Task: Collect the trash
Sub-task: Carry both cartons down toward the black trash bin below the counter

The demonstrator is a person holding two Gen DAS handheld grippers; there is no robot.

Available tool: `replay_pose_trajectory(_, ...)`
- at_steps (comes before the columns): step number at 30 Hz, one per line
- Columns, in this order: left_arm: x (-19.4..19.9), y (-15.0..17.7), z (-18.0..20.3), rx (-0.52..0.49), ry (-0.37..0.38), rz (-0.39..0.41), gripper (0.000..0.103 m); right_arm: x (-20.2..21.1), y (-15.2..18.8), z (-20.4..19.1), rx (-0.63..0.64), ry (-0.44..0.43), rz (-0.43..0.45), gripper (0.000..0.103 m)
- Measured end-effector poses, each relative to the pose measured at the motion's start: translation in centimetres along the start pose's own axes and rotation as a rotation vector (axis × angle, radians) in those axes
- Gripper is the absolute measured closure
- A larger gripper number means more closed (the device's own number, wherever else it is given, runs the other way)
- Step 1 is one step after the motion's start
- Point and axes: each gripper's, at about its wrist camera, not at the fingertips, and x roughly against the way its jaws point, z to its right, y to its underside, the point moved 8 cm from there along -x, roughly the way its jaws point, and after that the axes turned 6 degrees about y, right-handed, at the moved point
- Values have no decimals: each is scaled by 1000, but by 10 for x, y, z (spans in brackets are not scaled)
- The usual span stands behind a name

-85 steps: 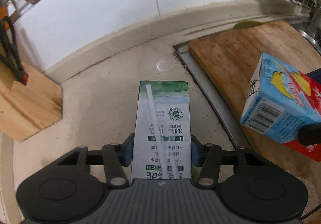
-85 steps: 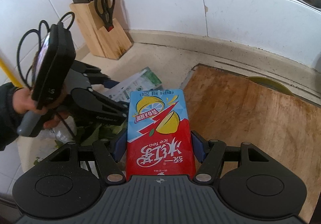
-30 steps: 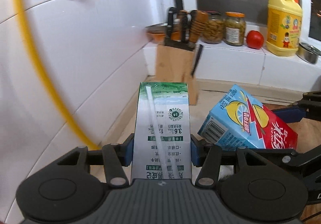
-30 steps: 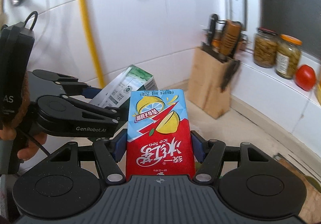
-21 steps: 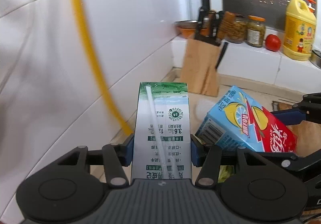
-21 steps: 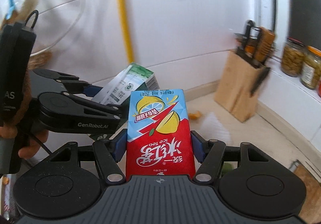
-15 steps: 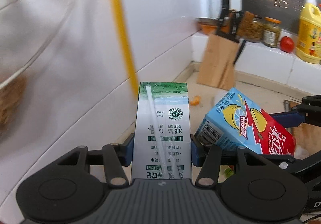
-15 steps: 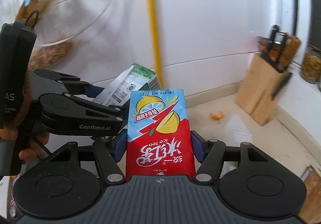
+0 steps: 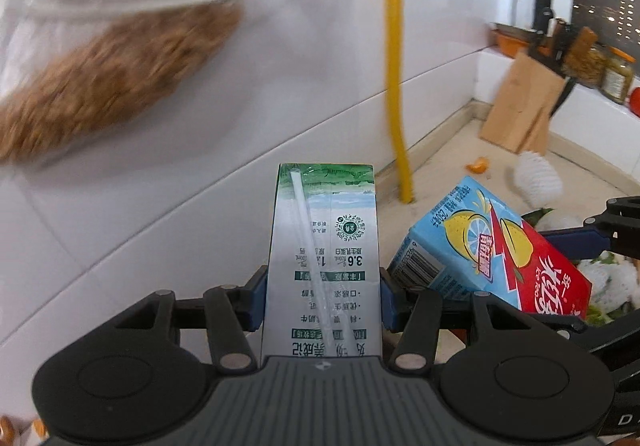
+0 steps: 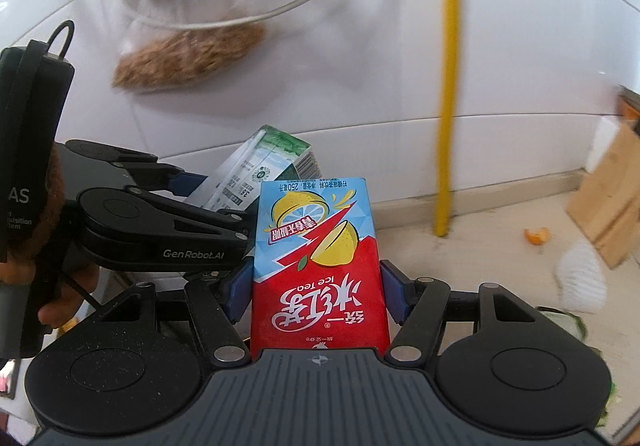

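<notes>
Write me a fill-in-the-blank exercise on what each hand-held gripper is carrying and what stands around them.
1. The left hand-held gripper is shut on a green and white ____ carton.
2. The right hand-held gripper grips an ice tea carton coloured blue and ____.
3. A ____ pipe runs down the white tiled wall.
4. The piece of orange peel lies on the ____.

Missing words: milk; red; yellow; counter

A blurred brown mass [image 9: 116, 82] hangs in a clear bag.
</notes>
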Motion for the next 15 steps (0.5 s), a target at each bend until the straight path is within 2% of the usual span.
replay_pose_trajectory(15,-22,72,-52,137,-59,-126,57,-61,33,-65,49,-83,-157,32)
